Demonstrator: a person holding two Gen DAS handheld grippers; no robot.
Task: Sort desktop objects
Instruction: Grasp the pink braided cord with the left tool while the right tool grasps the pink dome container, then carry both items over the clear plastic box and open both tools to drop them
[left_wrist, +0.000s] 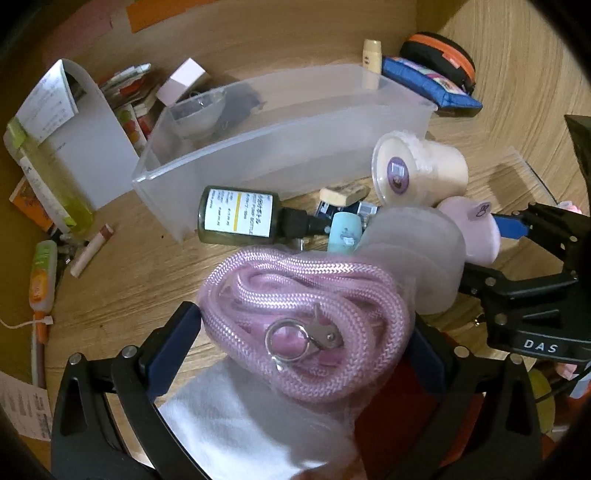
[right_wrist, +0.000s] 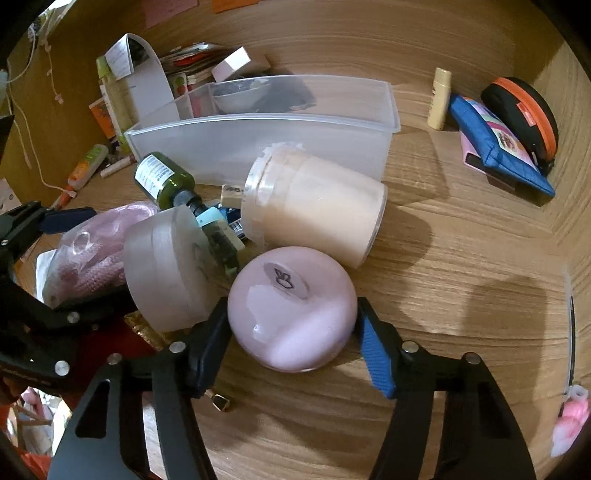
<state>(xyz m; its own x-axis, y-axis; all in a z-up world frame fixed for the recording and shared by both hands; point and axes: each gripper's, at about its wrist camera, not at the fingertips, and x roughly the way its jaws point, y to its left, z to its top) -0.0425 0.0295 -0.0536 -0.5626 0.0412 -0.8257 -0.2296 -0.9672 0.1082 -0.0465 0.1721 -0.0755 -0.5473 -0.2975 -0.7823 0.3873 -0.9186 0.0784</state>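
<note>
My left hand-held gripper clamps the bagged pink rope; my right hand-held gripper, marked "DAS", pinches the lilac jar.

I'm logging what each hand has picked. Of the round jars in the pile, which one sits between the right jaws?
The glossy pink jar with the oval sticker on top. The frosted jar and the tall cream tub lie outside the right gripper.

Both grippers share black skeletal frames studded with silver screws. The left gripper carries navy pads; the right gripper carries brighter blue ribbed pads, its housing lettered "DAS".
</note>
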